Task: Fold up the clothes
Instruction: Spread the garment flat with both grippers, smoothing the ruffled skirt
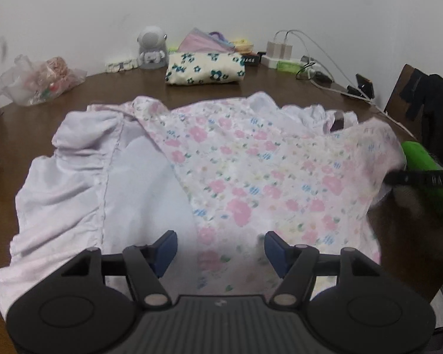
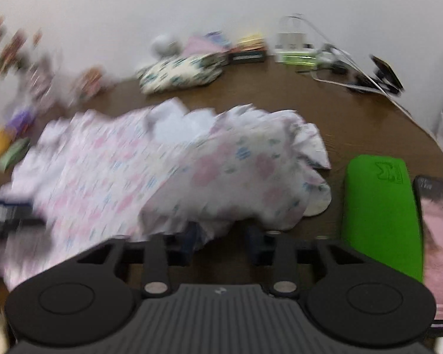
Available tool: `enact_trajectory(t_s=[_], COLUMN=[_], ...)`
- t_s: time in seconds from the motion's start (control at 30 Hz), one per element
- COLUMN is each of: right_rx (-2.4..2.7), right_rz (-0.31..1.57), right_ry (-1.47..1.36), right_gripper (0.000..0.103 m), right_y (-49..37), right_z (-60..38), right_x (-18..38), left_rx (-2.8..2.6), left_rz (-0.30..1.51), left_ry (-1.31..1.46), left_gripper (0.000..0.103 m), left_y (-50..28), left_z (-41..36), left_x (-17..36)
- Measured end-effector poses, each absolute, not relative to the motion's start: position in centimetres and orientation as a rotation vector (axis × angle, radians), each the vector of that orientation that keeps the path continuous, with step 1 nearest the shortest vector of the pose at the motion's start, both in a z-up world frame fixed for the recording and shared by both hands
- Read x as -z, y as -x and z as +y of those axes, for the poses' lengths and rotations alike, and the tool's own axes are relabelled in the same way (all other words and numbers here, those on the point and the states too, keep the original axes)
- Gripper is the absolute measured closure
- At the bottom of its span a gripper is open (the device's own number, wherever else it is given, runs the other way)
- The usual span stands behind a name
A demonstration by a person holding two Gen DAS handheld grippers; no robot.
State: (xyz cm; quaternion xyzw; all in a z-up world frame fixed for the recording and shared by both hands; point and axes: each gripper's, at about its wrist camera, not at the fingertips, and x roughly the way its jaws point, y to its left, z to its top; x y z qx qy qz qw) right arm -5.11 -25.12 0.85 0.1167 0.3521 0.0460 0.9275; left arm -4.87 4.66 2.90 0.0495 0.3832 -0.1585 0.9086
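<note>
A pale floral garment (image 1: 251,177) lay spread across the near half of the dark brown counter (image 1: 127,88), its pink and blue flowers facing up over the middle and right, a plain lilac ruffled panel showing on the left. The left gripper (image 1: 220,249) hung over the garment's near edge with its jaws standing apart, blue pads clear of the cloth and nothing between them.

In the right wrist view, which was badly blurred, the right gripper (image 2: 220,243) sat at the garment's near right edge. The jaws looked parted in that picture, a fold of cloth draped over the left one; I could not tell whether they gripped it. In the left view a dark finger of this gripper reached into the lifted right edge of the cloth.

A green pad (image 2: 381,215) lay just right of the garment. Far back near the wall sat a folded cream cloth with blue flowers (image 1: 205,69), a small grey astronaut figure (image 1: 152,47), a crumpled plastic bag (image 1: 41,78) and chargers with trailing cables (image 1: 283,50).
</note>
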Motion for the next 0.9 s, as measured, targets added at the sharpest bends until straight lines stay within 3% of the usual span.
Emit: enact_trajectory(t_s=[0.2, 0.37, 0.43, 0.5, 0.63, 0.7, 0.73, 0.83, 0.9], right_rx=[-0.171, -0.099, -0.068, 0.017, 0.054, -0.044, -0.085, -0.086, -0.026], right_rz=[0.689, 0.713, 0.745, 0.720, 0.591, 0.552, 0.549, 0.540, 0.534], right_ry=[-0.349, -0.327, -0.199, -0.038, 0.228, 0.357, 0.411, 0.493, 0.469], right_gripper=[0.101, 0.100, 0.094, 0.082, 0.076, 0.064, 0.062, 0.063, 0.073], right_y=[8.8, 12.2, 13.1, 13.7, 14.6, 14.9, 14.9, 14.3, 13.1], right_z=[-25.4, -25.7, -24.5, -23.3, -21.2, -19.3, -18.3, -16.5, -16.5], right_x=[-6.5, -6.3, -5.9, -5.6, -5.2, -4.3, -3.6, -2.4, -2.3], left_rx=[0.316, 0.341, 0.340, 0.339, 0.336, 0.333, 0.333, 0.328, 0.319], left_rz=[0.761, 0.733, 0.730, 0.736, 0.742, 0.743, 0.743, 0.741, 0.744], left_ry=[-0.143, -0.152, -0.150, -0.149, -0.149, -0.148, -0.147, -0.144, -0.143], left_gripper=[0.037, 0.033, 0.029, 0.028, 0.025, 0.022, 0.021, 0.016, 0.014], left_y=[5.6, 6.1, 6.2, 6.4, 6.9, 7.4, 7.7, 8.5, 8.8], left_z=[4.9, 5.3, 5.6, 6.0, 6.6, 7.0, 7.4, 8.3, 8.7], left_x=[-2.5, -2.1, -2.0, -2.1, -2.1, -2.1, -2.0, -2.0, -2.0])
